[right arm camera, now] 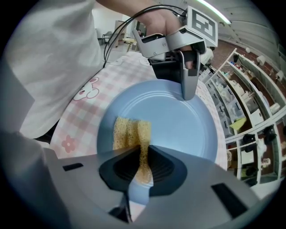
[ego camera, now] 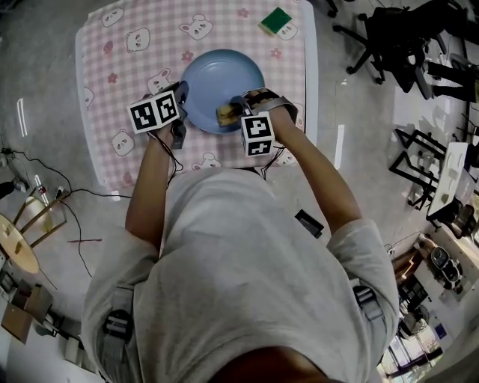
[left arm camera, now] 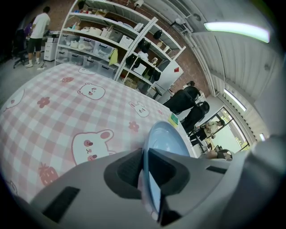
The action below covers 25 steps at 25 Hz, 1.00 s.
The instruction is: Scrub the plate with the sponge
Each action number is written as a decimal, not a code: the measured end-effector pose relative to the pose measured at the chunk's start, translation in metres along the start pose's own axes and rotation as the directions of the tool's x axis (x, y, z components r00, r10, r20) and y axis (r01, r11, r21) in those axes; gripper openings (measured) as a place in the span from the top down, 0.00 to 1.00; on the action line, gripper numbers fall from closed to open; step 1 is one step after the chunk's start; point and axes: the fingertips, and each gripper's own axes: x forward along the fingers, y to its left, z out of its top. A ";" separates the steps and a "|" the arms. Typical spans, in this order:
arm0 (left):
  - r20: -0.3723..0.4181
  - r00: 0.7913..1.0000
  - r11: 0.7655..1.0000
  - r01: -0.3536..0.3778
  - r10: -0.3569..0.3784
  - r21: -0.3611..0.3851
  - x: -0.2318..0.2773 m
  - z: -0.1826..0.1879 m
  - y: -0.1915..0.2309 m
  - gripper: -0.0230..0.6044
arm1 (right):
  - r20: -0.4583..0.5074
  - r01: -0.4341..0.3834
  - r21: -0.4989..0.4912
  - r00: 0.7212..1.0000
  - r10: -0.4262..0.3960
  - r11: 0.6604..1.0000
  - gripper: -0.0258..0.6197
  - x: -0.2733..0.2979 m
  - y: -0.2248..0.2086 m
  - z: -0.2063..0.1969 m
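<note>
A light blue plate lies on the pink checked cloth. My left gripper is shut on the plate's left rim; in the left gripper view the plate runs edge-on between the jaws of the left gripper. My right gripper is shut on a yellow sponge that rests on the plate's near part. The right gripper view shows the sponge squeezed in the right gripper, lying flat on the plate, with the left gripper holding the far rim.
A second green and yellow sponge lies at the table's far right; it shows small as the green sponge in the left gripper view. The table is small, with grey floor all round. Black chairs stand to the right. Shelving and people stand behind.
</note>
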 end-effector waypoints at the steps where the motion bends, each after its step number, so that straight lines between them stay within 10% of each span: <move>1: 0.001 1.000 1.000 0.001 -0.001 0.000 0.000 0.001 0.000 0.89 | 0.003 -0.006 0.001 1.000 0.006 1.000 0.88 0.001 0.001 0.003; 11: 0.020 1.000 1.000 0.001 -0.001 -0.013 0.003 0.003 0.002 0.88 | 0.068 -0.202 -0.027 0.977 0.204 0.979 0.88 0.002 0.027 0.024; 18: 0.000 1.000 0.999 -0.017 0.017 0.037 0.006 0.000 0.005 0.89 | 0.284 -0.433 0.052 0.871 0.402 0.900 0.88 -0.024 0.038 0.048; 25: -0.022 0.999 0.996 -0.039 0.040 0.077 0.009 -0.003 0.014 0.89 | 0.562 -0.482 0.353 0.795 0.230 0.802 0.88 -0.055 0.010 0.059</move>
